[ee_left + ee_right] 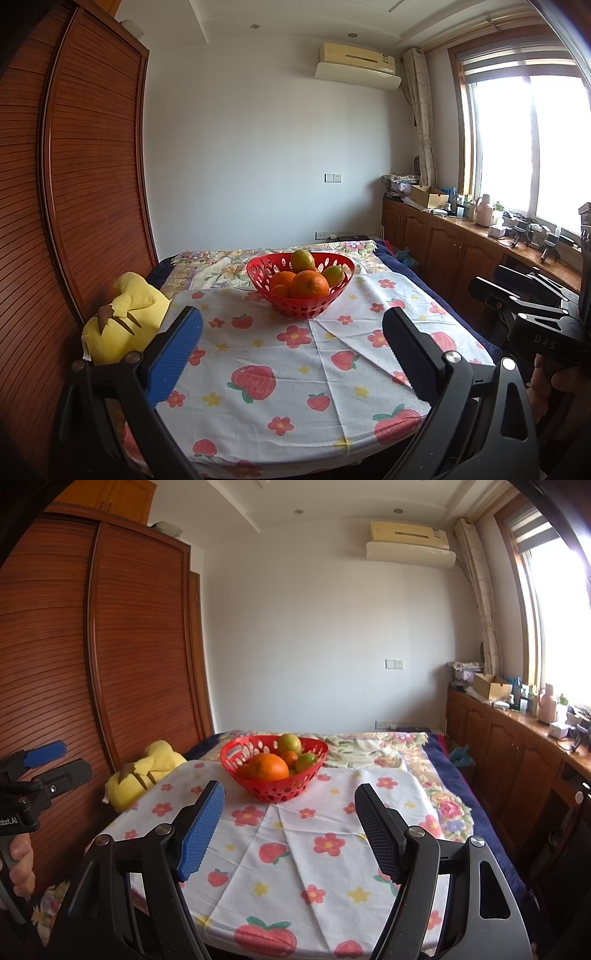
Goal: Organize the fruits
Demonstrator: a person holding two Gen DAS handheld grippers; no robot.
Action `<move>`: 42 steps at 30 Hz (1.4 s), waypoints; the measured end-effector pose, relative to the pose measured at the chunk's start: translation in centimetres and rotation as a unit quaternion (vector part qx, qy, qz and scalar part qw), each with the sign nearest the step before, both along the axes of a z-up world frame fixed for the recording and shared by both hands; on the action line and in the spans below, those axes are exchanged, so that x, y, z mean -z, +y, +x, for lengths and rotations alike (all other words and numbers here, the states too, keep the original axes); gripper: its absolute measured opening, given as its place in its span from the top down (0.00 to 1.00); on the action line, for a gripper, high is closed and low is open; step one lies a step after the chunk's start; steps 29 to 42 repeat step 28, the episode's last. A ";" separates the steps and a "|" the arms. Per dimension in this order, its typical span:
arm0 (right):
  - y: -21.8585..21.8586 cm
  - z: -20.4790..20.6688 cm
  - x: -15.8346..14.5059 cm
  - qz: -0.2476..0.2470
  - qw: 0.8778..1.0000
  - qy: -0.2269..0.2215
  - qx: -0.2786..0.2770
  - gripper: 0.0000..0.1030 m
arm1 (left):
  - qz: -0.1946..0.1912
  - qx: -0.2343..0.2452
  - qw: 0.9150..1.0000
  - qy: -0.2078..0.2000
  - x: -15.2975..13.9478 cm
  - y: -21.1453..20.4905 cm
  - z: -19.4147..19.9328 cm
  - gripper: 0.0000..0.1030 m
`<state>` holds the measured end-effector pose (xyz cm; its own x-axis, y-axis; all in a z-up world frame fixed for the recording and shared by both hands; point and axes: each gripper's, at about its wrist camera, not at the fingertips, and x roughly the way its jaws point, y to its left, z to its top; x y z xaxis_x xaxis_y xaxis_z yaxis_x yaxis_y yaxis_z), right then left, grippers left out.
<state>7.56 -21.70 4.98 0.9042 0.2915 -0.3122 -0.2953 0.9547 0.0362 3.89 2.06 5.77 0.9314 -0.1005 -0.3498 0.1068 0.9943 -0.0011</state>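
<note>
Fruit fills a red basket [334,264] that stands on the strawberry cloth [295,369], toward the far end of the counter. I count one big orange [309,284] in front, some smaller oranges beside it, and two greenish-yellow fruits [303,260] behind. No fruit lies loose on the cloth.

Both grippers hang near the close edge, well apart from the basket. The left gripper [293,343] has its jaws wide open and holds nothing. The right gripper [290,819] is also open and empty, and only cloth shows between its pads.

I judge the big orange to be firm, rather heavy and round, with a rough peel that gives the ribbed pads good friction. It should be taken across its widest middle; a hold higher up could let it roll out. The small fruits look lighter and smoother, so they may slip or bruise under a hard squeeze. The basket seems light, stiff plastic with holes. It can slide on the cloth if pushed, and its thin rim [275,740] is the place to take hold.

A yellow plush toy [125,325] lies at the left edge.
</note>
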 end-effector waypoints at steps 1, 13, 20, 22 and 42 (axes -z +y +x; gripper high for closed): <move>0.0 0.0 0.0 0.000 1.000 0.000 -0.001 0.27 | 0.000 0.000 1.000 0.000 0.0 0.0 0.0 0.04; 0.0 0.0 0.0 0.001 1.000 0.000 0.000 0.27 | 0.001 0.000 1.000 -0.001 0.0 -0.1 -0.1 0.04; 0.0 0.0 0.0 0.000 1.000 0.000 0.000 0.27 | 0.000 0.000 1.000 0.001 -0.1 -0.1 -0.3 0.04; 0.0 0.0 0.0 0.001 1.000 0.001 0.000 0.27 | 0.001 0.000 1.000 0.001 -0.1 -0.1 -0.4 0.04; -0.1 -0.1 0.1 0.002 1.000 0.002 0.000 0.27 | 0.001 0.000 1.000 0.002 0.0 -0.1 -0.5 0.04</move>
